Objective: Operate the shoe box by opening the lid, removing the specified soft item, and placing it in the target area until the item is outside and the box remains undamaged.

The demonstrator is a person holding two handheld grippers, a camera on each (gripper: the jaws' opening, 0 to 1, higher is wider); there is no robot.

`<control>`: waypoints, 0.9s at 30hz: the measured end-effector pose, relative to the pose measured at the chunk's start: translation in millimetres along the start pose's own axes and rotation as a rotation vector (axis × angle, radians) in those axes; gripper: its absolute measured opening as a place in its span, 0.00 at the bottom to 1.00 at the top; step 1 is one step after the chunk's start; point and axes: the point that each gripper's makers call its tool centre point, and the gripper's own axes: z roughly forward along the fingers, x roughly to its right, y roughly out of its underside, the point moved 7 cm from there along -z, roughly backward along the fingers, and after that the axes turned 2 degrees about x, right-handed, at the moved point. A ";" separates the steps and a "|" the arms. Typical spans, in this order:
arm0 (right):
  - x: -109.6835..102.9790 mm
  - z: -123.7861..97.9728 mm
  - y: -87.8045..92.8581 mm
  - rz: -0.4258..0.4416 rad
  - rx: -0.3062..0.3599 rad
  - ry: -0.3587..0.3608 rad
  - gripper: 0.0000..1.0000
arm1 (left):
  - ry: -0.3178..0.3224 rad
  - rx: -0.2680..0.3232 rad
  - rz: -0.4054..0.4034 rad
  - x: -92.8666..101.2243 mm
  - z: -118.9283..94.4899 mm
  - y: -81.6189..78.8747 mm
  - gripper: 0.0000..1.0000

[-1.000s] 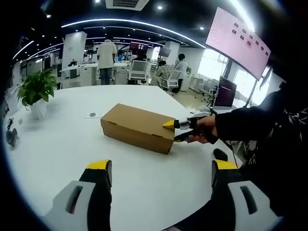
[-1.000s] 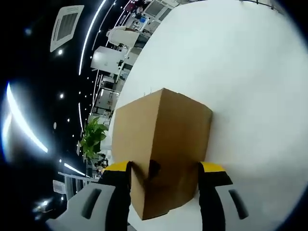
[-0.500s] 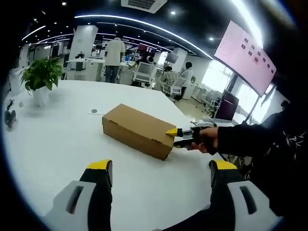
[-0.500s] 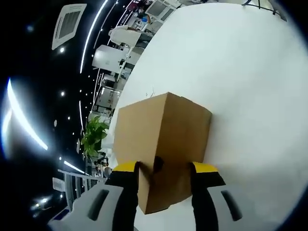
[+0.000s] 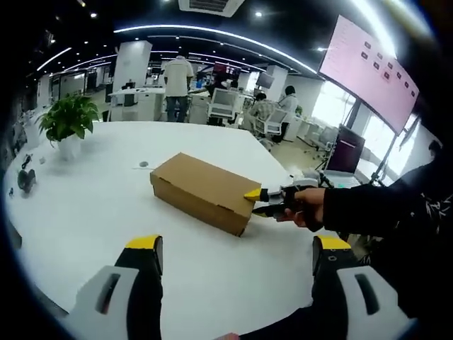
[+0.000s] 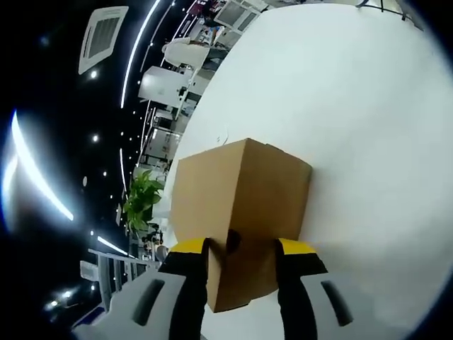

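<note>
Close by, the left gripper hangs over the white surface with its yellow-tipped fingers spread wide and holding nothing. It has stayed back like this for the last second. A little farther out lies the brown shoe box, flat on the surface, with its lid down. The right gripper is at the near end of the box, held by a hand in a dark sleeve. In the right gripper view, its fingers have come closer together since a second ago, and the right gripper now pinches the box end on both sides. I think this means the lid is about to be lifted, but nothing is open yet and the soft thing must be inside. Far off stand a potted plant, desks, some people, and a big pink screen.
</note>
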 end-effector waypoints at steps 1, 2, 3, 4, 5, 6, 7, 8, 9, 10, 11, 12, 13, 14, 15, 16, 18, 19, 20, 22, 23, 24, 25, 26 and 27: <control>0.6 0.2 -0.3 0.002 0.000 -0.003 0.35 | -0.003 0.000 -0.001 1.2 -1.0 -0.2 0.86; 0.8 0.3 -0.5 0.002 -0.001 -0.004 0.35 | -0.007 0.001 -0.006 2.9 -2.2 -0.2 0.86; 0.9 0.3 -0.8 0.001 -0.003 -0.006 0.35 | -0.008 -0.001 -0.012 3.9 -3.3 0.3 0.86; 1.4 0.5 -1.2 0.001 -0.005 -0.009 0.35 | -0.009 -0.002 -0.024 5.0 -4.9 0.7 0.85; 1.8 0.5 -1.6 0.004 -0.007 -0.011 0.35 | -0.012 -0.002 -0.031 4.6 -5.9 0.8 0.84; 2.2 0.6 -1.9 0.004 -0.008 -0.012 0.35 | -0.014 -0.001 -0.043 5.1 -7.5 0.5 0.84; 2.4 0.7 -2.0 0.004 -0.009 -0.014 0.35 | -0.012 0.004 -0.049 5.5 -9.2 -0.7 0.84; 2.3 0.1 -1.6 0.005 -0.010 -0.016 0.35 | -0.010 0.009 -0.055 5.5 -10.1 -2.1 0.84; 2.3 0.0 -1.5 0.007 -0.011 -0.017 0.35 | -0.013 0.024 -0.063 4.9 -11.2 -4.9 0.85; 2.4 -0.2 -1.3 0.007 -0.010 -0.018 0.35 | -0.019 0.035 -0.068 3.5 -11.0 -7.2 0.87; 2.6 -0.3 -1.3 0.008 -0.009 -0.019 0.35 | -0.018 0.037 -0.070 2.6 -11.3 -10.2 0.89; 2.3 -1.1 -0.4 0.008 -0.007 -0.021 0.35 | -0.017 0.037 -0.069 2.2 -11.2 -11.2 0.88; 2.4 -1.5 -0.3 0.008 -0.006 -0.023 0.35 | -0.015 0.037 -0.062 0.7 -11.2 -14.7 0.87; 2.5 -1.6 -0.2 0.010 -0.005 -0.024 0.35 | -0.016 0.035 -0.057 -0.7 -10.6 -17.2 0.87; 2.7 -1.7 -0.1 0.012 -0.003 -0.026 0.35 | -0.016 0.028 -0.052 -3.0 -9.4 -20.9 0.87; 2.8 -2.0 0.0 0.013 -0.003 -0.028 0.35 | -0.013 0.025 -0.049 -5.0 -8.3 -23.3 0.88; 3.1 -2.3 -0.1 0.014 -0.004 -0.031 0.35 | -0.007 0.021 -0.044 -10.3 -3.9 -29.6 0.92; 3.2 -2.5 -0.1 0.015 -0.004 -0.032 0.35 | -0.009 0.018 -0.042 -15.2 -2.0 -31.8 0.95; 3.3 -2.4 -0.2 0.016 -0.002 -0.031 0.35 | -0.003 0.013 -0.039 -20.1 1.1 -35.1 0.96; 1.9 -3.7 1.3 0.021 0.007 -0.025 0.35 | 0.013 0.005 -0.047 -27.1 6.5 -40.9 0.95; 1.4 -4.1 2.0 0.024 0.012 -0.023 0.35 | 0.019 0.003 -0.053 -29.5 9.0 -42.7 0.94; 1.4 -4.1 2.0 0.028 0.014 -0.023 0.35 | 0.030 -0.005 -0.058 -31.9 11.9 -43.6 0.94; 1.5 -4.2 1.9 0.031 0.014 -0.024 0.35 | 0.039 -0.017 -0.067 -36.7 15.4 -44.2 0.93; 2.1 -3.3 1.2 0.024 0.016 -0.025 0.35 | 0.047 -0.011 -0.075 -41.9 19.2 -45.4 0.92; 2.1 -3.2 1.2 0.026 0.017 -0.023 0.35 | 0.056 -0.007 -0.090 -44.7 22.1 -46.2 0.92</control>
